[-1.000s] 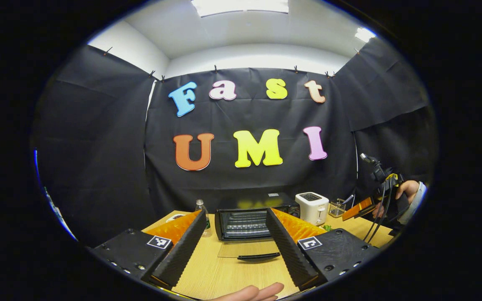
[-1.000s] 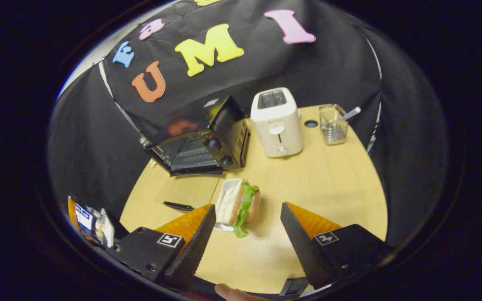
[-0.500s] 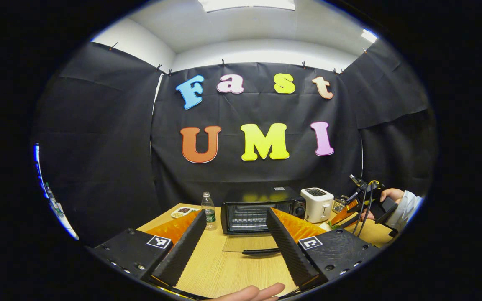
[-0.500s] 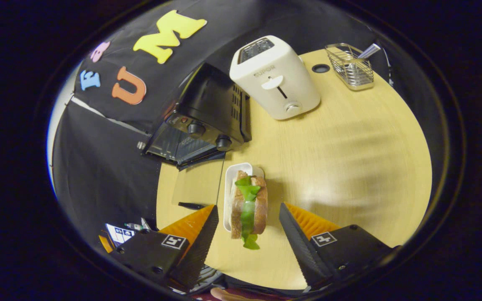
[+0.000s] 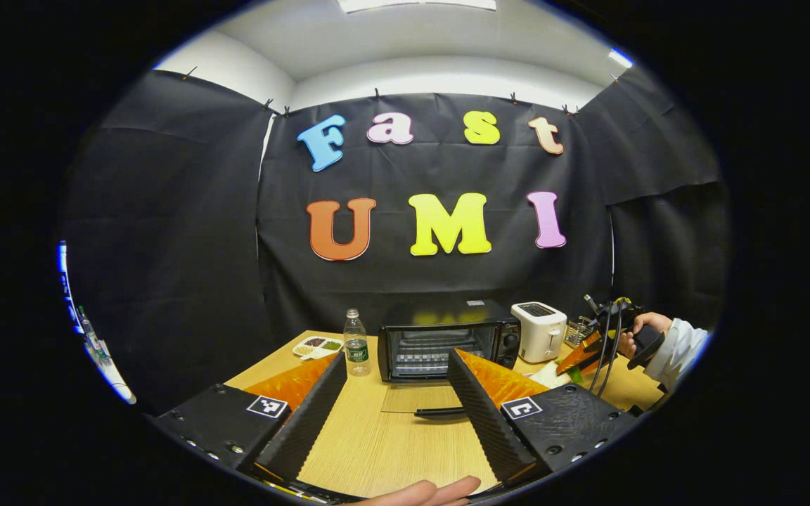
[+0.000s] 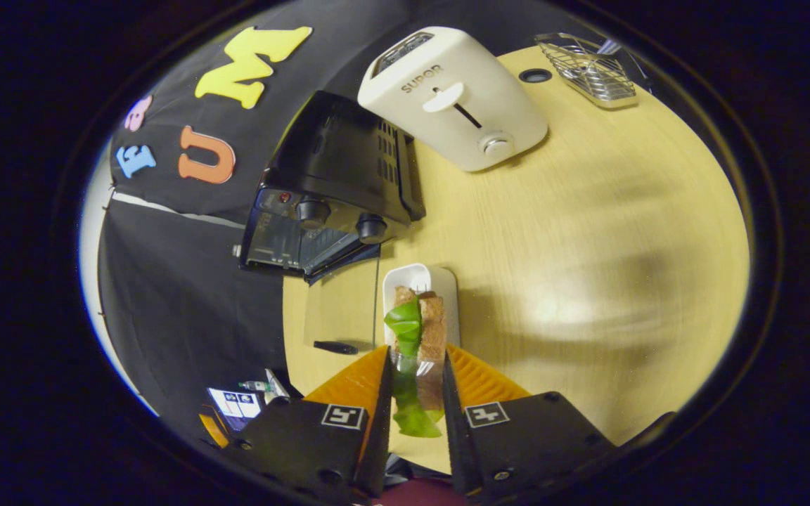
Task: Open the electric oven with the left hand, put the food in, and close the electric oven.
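Here, low in the frame, a brown-bread sandwich with green lettuce (image 6: 419, 344) is being gripped by the right gripper (image 6: 412, 393); the left gripper (image 5: 396, 407) is being held open before the black electric oven (image 5: 447, 341).

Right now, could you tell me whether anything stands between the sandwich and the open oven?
Nothing visible does. The right gripper is shut on the sandwich; the oven door lies flat, and bare table lies between.
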`<state>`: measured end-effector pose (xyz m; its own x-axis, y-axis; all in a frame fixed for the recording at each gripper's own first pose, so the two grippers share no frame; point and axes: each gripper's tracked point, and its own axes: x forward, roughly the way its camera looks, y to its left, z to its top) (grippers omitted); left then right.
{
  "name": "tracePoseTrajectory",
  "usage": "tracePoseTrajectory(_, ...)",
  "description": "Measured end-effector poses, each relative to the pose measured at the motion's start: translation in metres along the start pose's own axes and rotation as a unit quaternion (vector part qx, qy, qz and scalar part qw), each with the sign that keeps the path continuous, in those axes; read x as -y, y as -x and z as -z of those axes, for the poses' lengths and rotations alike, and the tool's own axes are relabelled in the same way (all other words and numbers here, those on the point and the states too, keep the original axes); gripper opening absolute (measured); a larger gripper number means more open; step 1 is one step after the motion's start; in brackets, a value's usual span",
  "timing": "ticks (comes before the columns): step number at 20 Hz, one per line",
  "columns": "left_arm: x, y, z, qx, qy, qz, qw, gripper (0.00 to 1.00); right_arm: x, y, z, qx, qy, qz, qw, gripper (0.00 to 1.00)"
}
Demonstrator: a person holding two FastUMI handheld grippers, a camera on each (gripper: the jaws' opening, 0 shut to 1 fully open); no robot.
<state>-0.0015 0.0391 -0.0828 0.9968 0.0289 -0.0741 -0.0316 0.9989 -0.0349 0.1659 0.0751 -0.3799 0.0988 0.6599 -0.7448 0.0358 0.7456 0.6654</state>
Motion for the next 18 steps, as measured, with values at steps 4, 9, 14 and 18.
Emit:
tracePoseTrajectory(4, -0.002, 0.004, -0.001, 0.005, 0.002, 0.001, 1.0, 0.94, -0.01, 0.024, 0.009, 0.03, 0.007, 0.008, 0.999, 0.38)
tracePoseTrajectory(9, -0.007, 0.017, -0.009, 0.018, 0.012, 0.01, 1.0, 0.94, -0.031, 0.045, 0.025, 0.093, -0.042, 0.011, 0.995, 0.37)
tracePoseTrajectory(14, -0.025, 0.028, -0.007, 0.024, 0.029, 0.011, 0.999, 0.94, -0.086, 0.033, 0.058, 0.124, -0.104, -0.043, 0.986, 0.37)
tracePoseTrajectory(18, -0.047, 0.036, -0.001, 0.023, 0.038, 0.008, 0.999, 0.94, -0.135, 0.002, 0.066, 0.183, -0.128, -0.079, 0.971, 0.37)
